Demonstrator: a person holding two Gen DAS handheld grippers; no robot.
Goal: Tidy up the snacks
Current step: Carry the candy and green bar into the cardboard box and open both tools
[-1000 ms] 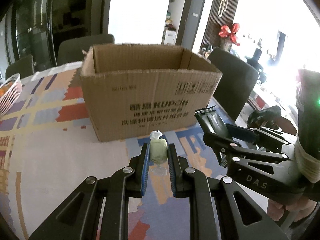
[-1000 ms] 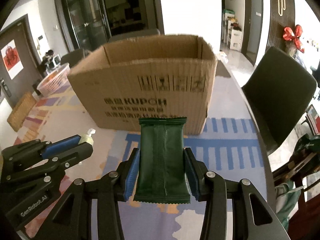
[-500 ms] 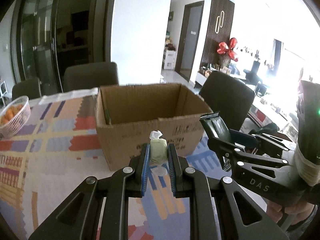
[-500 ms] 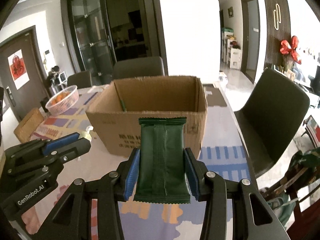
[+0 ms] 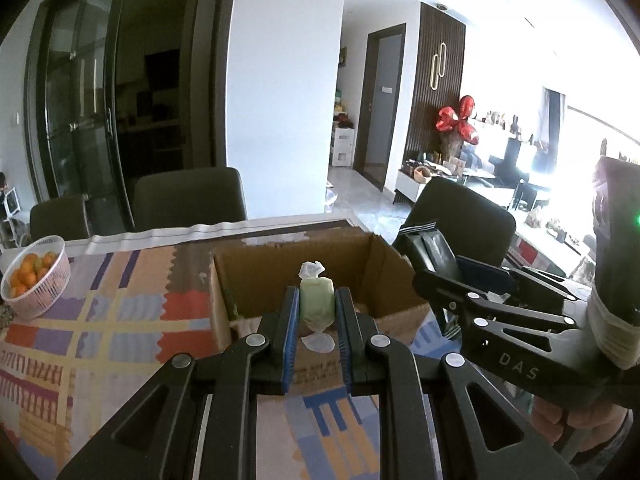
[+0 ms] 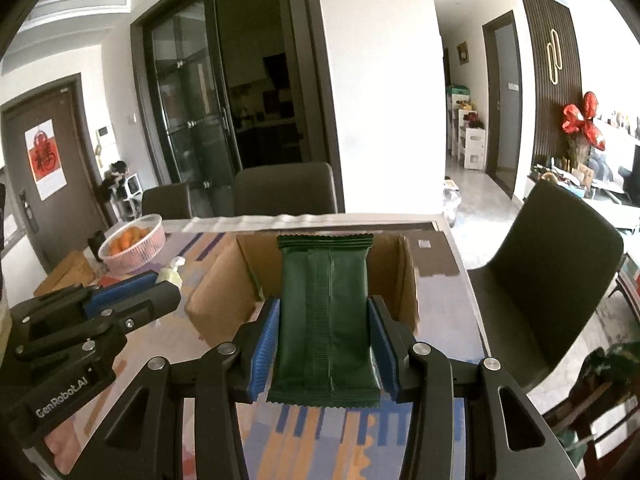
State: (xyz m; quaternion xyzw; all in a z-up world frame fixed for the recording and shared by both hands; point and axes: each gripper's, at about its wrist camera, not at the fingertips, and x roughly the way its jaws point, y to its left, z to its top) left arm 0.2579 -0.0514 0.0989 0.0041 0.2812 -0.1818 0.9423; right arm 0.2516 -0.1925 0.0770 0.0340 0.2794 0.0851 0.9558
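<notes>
Above the open brown cardboard box [image 5: 316, 276] on the colourful table [image 5: 100, 320], I hold two snacks; my left gripper [image 5: 317, 320] squeezes a small pale green wrapped candy [image 5: 317, 305]; my right gripper [image 6: 323, 344] squeezes a dark green foil snack packet [image 6: 324, 320].

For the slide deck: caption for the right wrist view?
Right tool shut on dark green snack packet, raised before open cardboard box on patterned tablecloth.
</notes>
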